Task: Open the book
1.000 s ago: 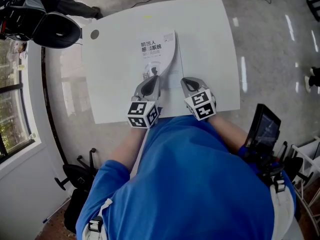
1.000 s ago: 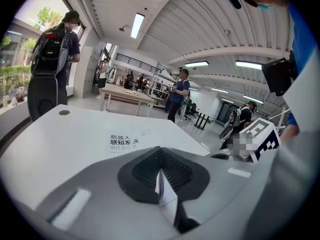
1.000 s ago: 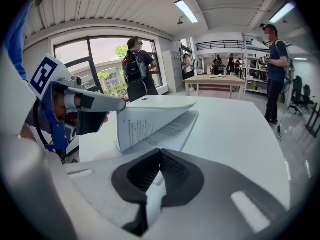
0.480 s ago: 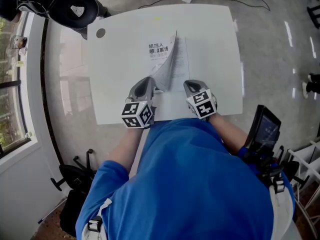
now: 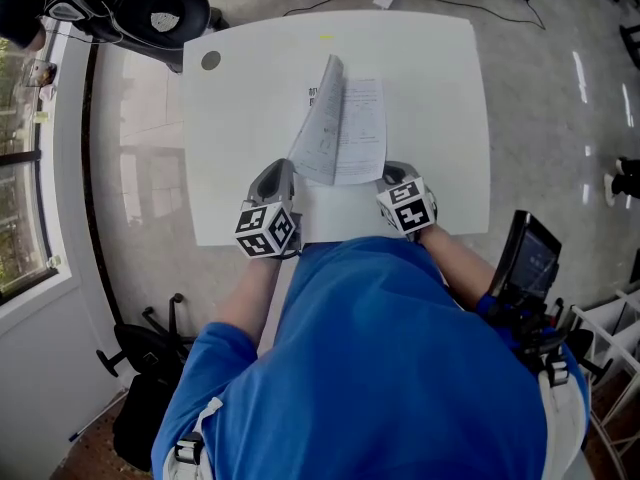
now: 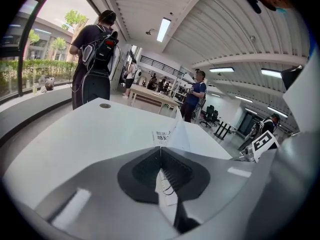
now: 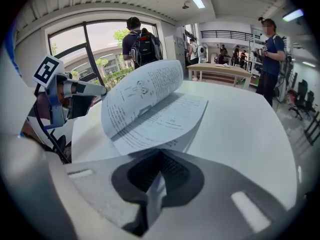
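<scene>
The book (image 5: 345,133) is laid half open at the middle of the white table (image 5: 240,108), its front leaves lifted. Toward the table's near edge, a leaf is clamped in the left hand-held gripper (image 5: 284,171), and the right hand-held gripper (image 5: 393,171) is held with jaws together.

Head view: set on the person's head, facing steeply down from well above. It takes in the whole white surface (image 5: 430,88), the book (image 5: 362,133), the left claw (image 5: 283,168) and the right claw (image 5: 393,172).
Left gripper view: rides on the left claw, low and close over the surface. It looks along the jaws across the room, with windows at its left.
Right gripper view: rides on the right claw, just behind the book's near edge, looking the same way.
Shared: all three show book and surface. Each gripper view catches the other claw at its side, and both show a person with a backpack (image 6: 95,59) beyond the surface.
</scene>
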Demonstrator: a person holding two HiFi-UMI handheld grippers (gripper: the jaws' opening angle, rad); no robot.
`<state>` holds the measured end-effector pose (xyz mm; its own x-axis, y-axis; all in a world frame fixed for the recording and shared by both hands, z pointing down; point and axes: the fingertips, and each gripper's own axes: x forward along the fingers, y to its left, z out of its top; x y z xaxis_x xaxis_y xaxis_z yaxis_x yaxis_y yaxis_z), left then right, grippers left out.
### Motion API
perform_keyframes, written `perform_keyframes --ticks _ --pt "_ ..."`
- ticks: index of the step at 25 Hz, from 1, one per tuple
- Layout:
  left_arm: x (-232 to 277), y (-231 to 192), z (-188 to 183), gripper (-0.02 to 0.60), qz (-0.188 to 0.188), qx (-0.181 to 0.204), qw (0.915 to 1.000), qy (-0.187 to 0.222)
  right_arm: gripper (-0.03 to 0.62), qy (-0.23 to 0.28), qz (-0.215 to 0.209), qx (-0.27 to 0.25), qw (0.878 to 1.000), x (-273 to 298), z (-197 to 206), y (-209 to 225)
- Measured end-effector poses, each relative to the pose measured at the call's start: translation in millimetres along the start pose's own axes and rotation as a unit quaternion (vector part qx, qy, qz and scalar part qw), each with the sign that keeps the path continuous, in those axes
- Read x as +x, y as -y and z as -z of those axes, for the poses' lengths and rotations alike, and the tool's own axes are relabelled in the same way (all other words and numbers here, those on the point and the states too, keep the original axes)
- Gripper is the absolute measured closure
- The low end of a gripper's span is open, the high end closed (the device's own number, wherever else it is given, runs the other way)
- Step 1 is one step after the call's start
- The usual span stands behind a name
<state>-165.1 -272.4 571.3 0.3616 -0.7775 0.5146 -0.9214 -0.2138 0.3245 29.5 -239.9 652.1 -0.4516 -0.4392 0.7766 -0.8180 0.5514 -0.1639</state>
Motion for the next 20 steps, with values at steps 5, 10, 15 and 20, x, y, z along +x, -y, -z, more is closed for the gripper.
perform_keyframes --ticks 5,10,15,20 --pt "-5.9 -17.8 10.9 0.571 -0.025 -0.012 0.9996 -0.004 0.591 -0.002 0.004 -0.004 1.000 1.4 7.9 4.0" --pt "-8.3 -29.3 17.8 0.571 -0.040 -0.020 0.9989 -0.009 0.591 -0.007 0.004 -0.004 1.000 -0.1 10.0 5.1" --pt "-10.9 -41.5 22.7 0.571 -0.053 -0.027 0.9981 -0.014 0.591 -0.010 0.005 -0.007 1.000 1.0 9.8 6.1" --pt "-14.0 -55.3 27.3 0.571 -0.069 -0.032 0.9970 -0.017 0.591 -0.011 0.007 -0.010 1.000 3.1 10.2 8.9"
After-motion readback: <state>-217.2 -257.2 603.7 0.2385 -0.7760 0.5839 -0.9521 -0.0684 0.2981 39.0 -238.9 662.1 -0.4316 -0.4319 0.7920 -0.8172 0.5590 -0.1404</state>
